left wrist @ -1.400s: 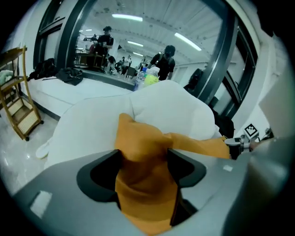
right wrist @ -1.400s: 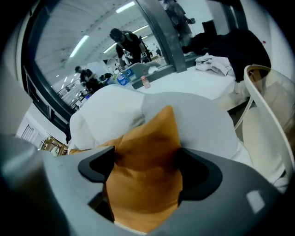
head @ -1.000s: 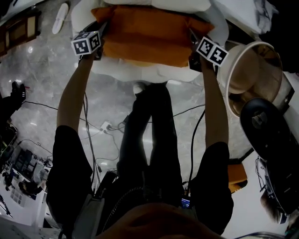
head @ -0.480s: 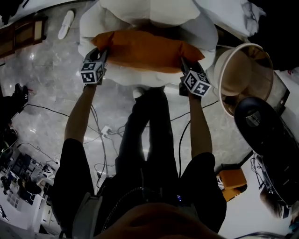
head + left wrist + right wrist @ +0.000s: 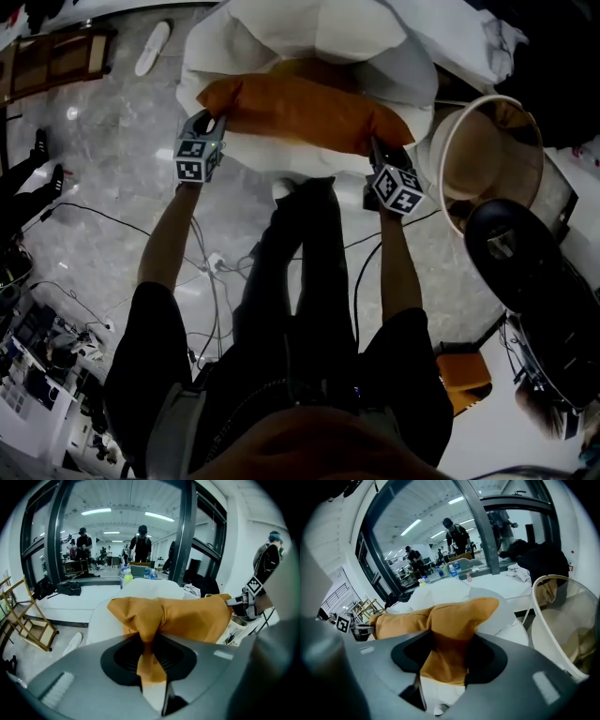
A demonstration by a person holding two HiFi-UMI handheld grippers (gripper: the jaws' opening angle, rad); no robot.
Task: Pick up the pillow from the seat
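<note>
The orange pillow [image 5: 300, 112] hangs stretched between my two grippers in front of the white cushioned seat [image 5: 309, 28]. My left gripper [image 5: 214, 122] pinches its left corner, and in the left gripper view the fabric [image 5: 187, 616] bunches into a thin fold between the jaws of this gripper [image 5: 149, 660], which are still closing. My right gripper [image 5: 379, 150] holds the right end. In the right gripper view a thicker wad of the pillow [image 5: 450, 620] fills this gripper [image 5: 443, 660], whose jaws are closing too.
A round white basket [image 5: 487, 159] stands to the right of the seat, with a black round object [image 5: 534, 272] below it. A white slipper [image 5: 152, 47] and a wooden frame [image 5: 56, 61] lie at the upper left. Cables [image 5: 211, 262] run over the marble floor by the person's legs.
Both grippers have drawn back from the seat toward the person, bringing the pillow along. The pillow's ends now look more tightly pinched.
</note>
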